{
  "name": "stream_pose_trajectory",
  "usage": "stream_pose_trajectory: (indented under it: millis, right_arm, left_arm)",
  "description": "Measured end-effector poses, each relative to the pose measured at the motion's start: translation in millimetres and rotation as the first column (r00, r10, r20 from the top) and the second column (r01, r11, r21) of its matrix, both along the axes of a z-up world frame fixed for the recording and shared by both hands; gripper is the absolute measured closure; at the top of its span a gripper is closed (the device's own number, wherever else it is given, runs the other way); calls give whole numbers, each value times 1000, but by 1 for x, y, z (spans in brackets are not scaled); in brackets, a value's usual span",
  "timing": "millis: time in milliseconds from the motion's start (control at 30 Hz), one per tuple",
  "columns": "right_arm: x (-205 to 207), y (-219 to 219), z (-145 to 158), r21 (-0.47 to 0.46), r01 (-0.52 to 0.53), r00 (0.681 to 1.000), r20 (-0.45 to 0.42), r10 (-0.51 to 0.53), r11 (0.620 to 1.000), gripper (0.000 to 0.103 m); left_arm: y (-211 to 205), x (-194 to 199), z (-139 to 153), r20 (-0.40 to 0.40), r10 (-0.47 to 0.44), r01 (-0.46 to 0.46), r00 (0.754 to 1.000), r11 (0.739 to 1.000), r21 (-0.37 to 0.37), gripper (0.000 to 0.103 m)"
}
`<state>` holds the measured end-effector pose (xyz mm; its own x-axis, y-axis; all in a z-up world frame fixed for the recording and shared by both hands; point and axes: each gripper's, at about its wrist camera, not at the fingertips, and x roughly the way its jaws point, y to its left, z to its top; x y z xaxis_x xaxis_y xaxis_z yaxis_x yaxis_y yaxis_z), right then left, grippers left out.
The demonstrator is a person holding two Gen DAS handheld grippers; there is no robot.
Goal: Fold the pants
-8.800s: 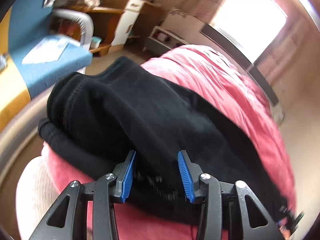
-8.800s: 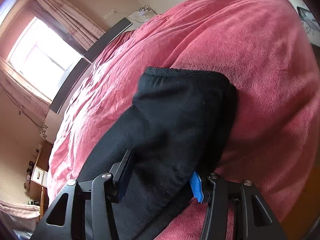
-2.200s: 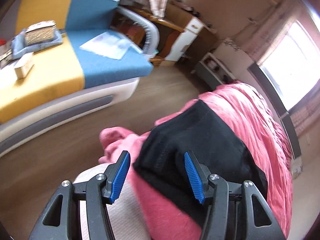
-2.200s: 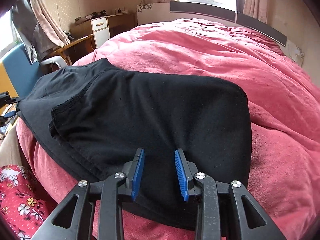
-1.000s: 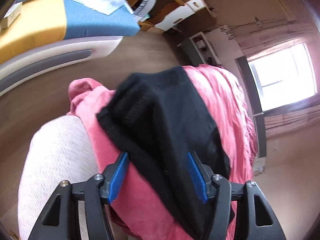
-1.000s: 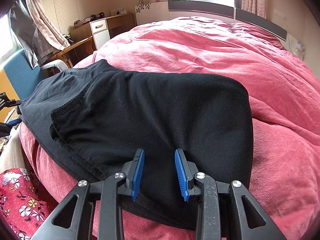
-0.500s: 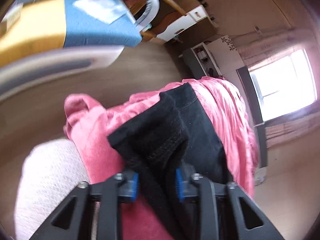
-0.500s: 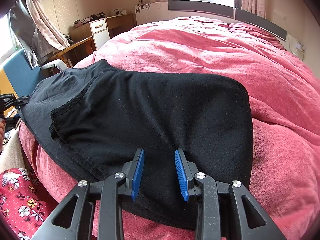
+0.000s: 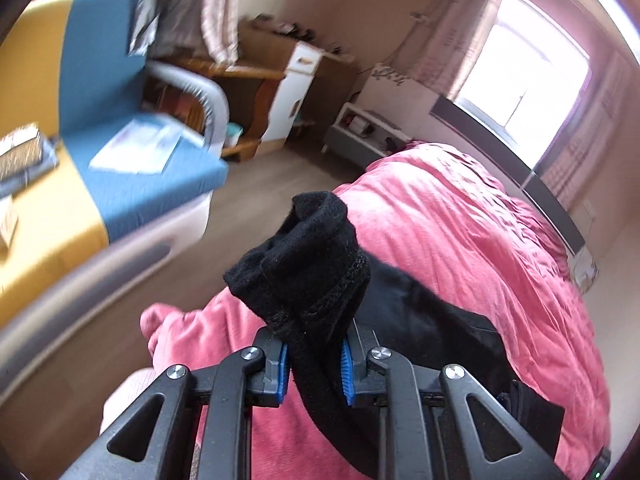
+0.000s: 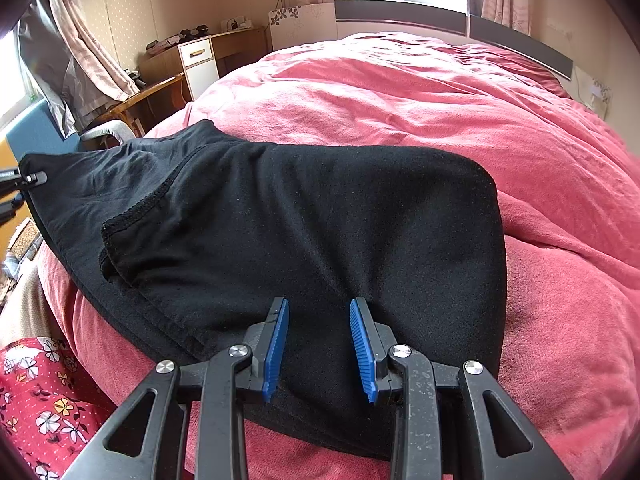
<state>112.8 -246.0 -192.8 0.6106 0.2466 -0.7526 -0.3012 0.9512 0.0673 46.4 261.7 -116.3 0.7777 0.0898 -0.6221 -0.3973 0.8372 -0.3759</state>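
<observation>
Black pants point(image 10: 304, 216) lie folded on a pink bed cover point(image 10: 460, 100). My left gripper point(image 9: 313, 364) is shut on the bunched end of the pants point(image 9: 308, 268) and holds it raised off the cover at the bed's corner. In the right wrist view that gripper point(image 10: 24, 182) shows at the far left, pinching the pants' corner. My right gripper point(image 10: 319, 344) is open, its blue pads point(image 10: 276, 344) hovering over the near edge of the pants, holding nothing.
A blue and yellow sofa point(image 9: 132, 176) stands left of the bed across a strip of wooden floor point(image 9: 288, 168). A wooden desk with a white drawer unit point(image 10: 196, 64) is at the back. A red floral cloth point(image 10: 48, 412) lies at the lower left.
My left gripper closed on the end of the pants and lifted it off the cover. My right gripper stayed open over the pants' near edge.
</observation>
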Motion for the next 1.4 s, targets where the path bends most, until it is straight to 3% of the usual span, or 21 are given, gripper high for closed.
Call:
stream_pose_trajectory:
  millis: [200, 433, 800, 900, 1100, 1267, 1400]
  right_arm:
    - [1, 1, 1, 8, 9, 1000, -8, -9, 1000, 70]
    - [-2, 0, 14, 18, 13, 1000, 7, -13, 1000, 59]
    - [-6, -33, 12, 19, 53, 999, -16, -52, 998, 65]
    - [-5, -34, 13, 28, 51, 999, -15, -51, 998, 63]
    - [-6, -39, 12, 65, 61, 998, -26, -59, 996, 63]
    - [-4, -54, 11, 191, 97, 994, -67, -86, 977, 63]
    - [-5, -67, 11, 291, 121, 990, -101, -95, 949, 63]
  left_arm:
    - [-31, 3, 39, 72, -77, 70, 994, 993, 97, 83]
    - [-72, 6, 77, 127, -181, 161, 975, 975, 154, 83]
    - [-139, 9, 109, 183, -354, 313, 917, 925, 218, 84]
    - [-158, 5, 118, 220, -421, 375, 880, 900, 222, 84]
    - [-203, -1, 131, 253, -562, 502, 788, 823, 264, 84]
    - [-228, -2, 131, 268, -641, 592, 719, 767, 247, 84]
    - [-253, -5, 123, 234, -711, 643, 663, 701, 307, 84]
